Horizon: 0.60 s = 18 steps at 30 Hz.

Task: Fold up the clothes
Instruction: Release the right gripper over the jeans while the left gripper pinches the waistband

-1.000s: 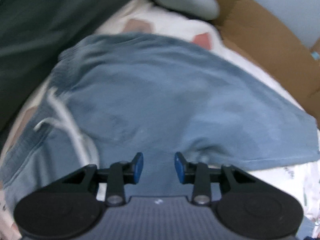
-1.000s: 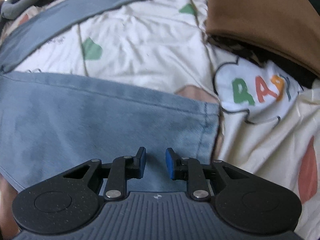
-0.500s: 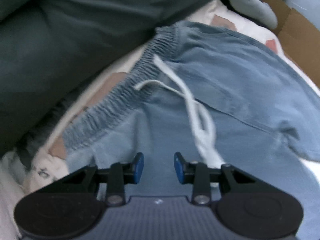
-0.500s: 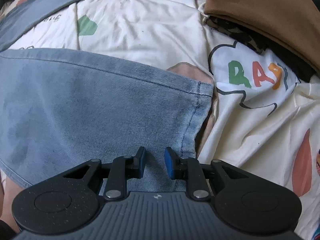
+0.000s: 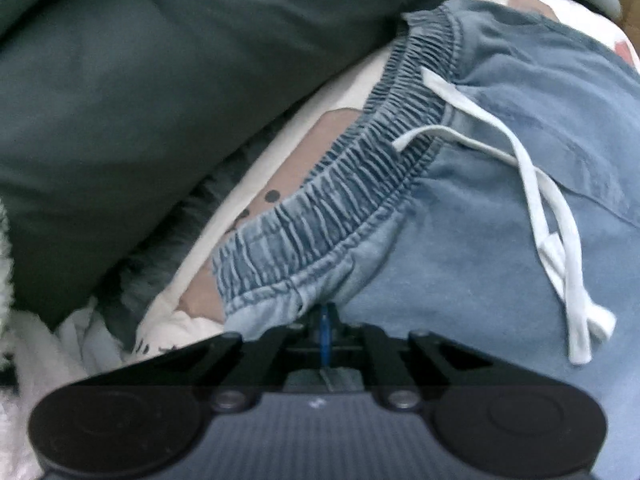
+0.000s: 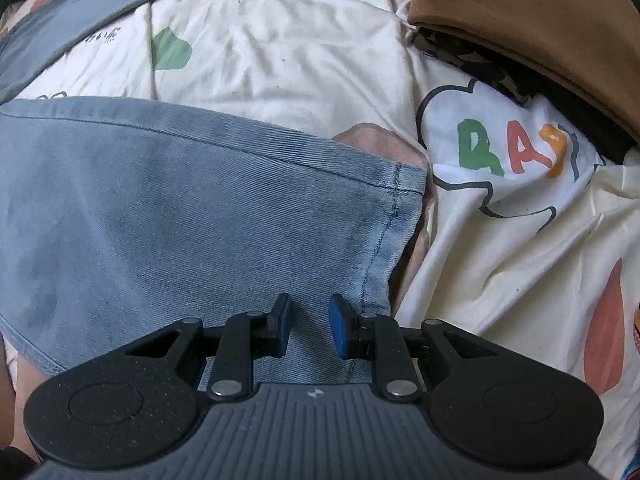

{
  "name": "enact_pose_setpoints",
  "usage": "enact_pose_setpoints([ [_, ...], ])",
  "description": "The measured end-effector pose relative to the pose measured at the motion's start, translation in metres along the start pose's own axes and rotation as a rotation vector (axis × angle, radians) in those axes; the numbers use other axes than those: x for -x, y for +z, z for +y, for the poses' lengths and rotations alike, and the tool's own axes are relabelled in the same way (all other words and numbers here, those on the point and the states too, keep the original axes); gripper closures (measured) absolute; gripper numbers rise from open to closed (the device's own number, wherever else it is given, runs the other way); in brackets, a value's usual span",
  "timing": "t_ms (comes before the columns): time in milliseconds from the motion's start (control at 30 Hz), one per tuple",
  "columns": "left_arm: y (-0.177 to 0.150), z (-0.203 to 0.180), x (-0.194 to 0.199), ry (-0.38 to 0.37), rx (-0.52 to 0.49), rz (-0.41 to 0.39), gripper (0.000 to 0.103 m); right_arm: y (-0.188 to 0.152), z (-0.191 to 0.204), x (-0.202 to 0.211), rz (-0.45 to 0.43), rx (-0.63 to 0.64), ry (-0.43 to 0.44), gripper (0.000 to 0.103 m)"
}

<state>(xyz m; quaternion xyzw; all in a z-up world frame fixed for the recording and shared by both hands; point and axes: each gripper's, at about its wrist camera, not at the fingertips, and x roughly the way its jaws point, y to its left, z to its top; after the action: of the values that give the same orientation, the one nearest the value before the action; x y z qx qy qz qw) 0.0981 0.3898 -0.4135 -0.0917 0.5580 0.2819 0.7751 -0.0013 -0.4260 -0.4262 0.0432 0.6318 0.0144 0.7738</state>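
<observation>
Light blue jeans [image 5: 480, 240] lie on the bed, their elastic waistband [image 5: 340, 184] and white drawstring [image 5: 552, 216] in the left wrist view. My left gripper [image 5: 325, 318] is shut, its blue pads pinched together on the fabric just under the waistband's near end, where the denim puckers. In the right wrist view a jeans leg [image 6: 180, 208] lies flat, with its stitched hem [image 6: 394, 216] to the right. My right gripper [image 6: 309, 324] hovers over that leg close to the hem, jaws open a little, with nothing pinched.
A cream printed bed sheet [image 6: 280, 52] lies under everything. A folded brown garment [image 6: 520, 20] sits at the far right, with a lettered white patch [image 6: 516, 152] below it. A grey-blue cloth band [image 6: 80, 28] crosses the far left. Dark green bedding [image 5: 160, 80] rises beside the waistband.
My left gripper swept from the jeans' middle to the waistband's near end and closed on the fabric there. The right gripper stayed over the leg hem, still open.
</observation>
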Motion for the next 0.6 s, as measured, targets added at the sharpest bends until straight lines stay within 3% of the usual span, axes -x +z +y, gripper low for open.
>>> enact_pose_setpoints([
  [167,-0.001,0.011,0.008,-0.033,0.01,0.024,0.1,-0.002,-0.001,0.001,-0.006,-0.011,-0.002,0.077],
  [267,-0.002,0.009,-0.004,-0.015,0.021,0.062,0.1,-0.002,0.0,0.0,-0.01,-0.015,-0.006,0.077],
  [467,0.003,-0.012,-0.016,0.094,0.039,0.101,0.1,-0.001,0.0,-0.002,-0.005,-0.005,-0.002,0.077],
  [600,0.018,-0.019,0.002,0.131,0.052,0.135,0.098,-0.001,-0.001,-0.002,-0.011,-0.004,0.002,0.077],
])
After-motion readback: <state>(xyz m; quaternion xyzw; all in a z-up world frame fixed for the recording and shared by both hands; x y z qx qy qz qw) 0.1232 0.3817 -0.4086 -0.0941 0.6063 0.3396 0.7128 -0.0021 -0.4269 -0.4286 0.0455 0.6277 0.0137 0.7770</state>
